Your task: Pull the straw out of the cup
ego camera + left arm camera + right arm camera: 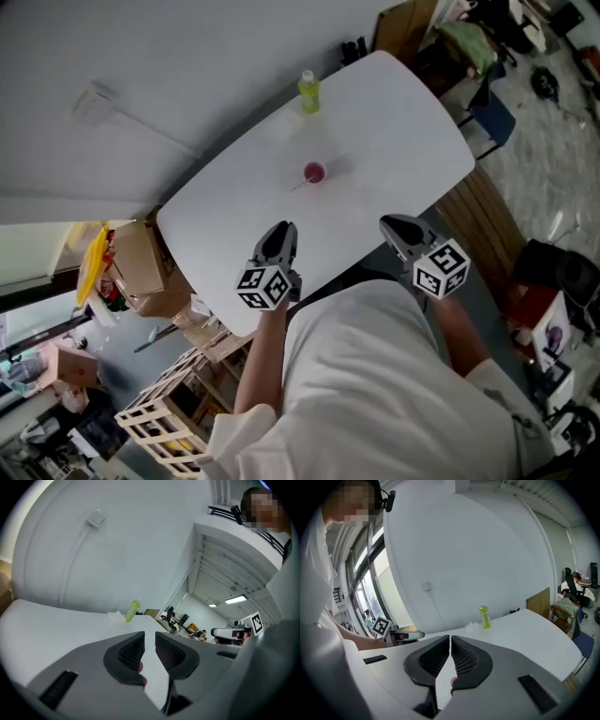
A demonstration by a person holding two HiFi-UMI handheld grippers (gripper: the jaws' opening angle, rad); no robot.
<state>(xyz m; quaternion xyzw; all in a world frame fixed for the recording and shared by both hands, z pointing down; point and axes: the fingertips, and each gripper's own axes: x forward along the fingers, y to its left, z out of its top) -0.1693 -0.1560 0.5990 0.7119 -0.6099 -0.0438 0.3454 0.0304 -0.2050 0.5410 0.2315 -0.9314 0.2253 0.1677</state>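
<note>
A small cup (pixel 314 172) of pink-red drink stands near the middle of the white table (pixel 403 141), with a thin straw (pixel 299 186) slanting out toward its lower left. My left gripper (pixel 281 229) hovers over the table's near edge, well short of the cup. Its jaws stand a little apart with nothing between them (pixel 150 634). My right gripper (pixel 387 223) is to the right at the same edge; its tips (pixel 450 638) nearly touch and hold nothing. In both gripper views the jaws hide most of the cup.
A green bottle (pixel 308 92) (pixel 132 610) (pixel 484 617) stands at the table's far edge near the wall, with a small clear object (pixel 472 626) beside it. Cardboard boxes (pixel 141 267) and a wooden crate (pixel 159 422) sit on the floor at left, a blue chair (pixel 492 117) at right.
</note>
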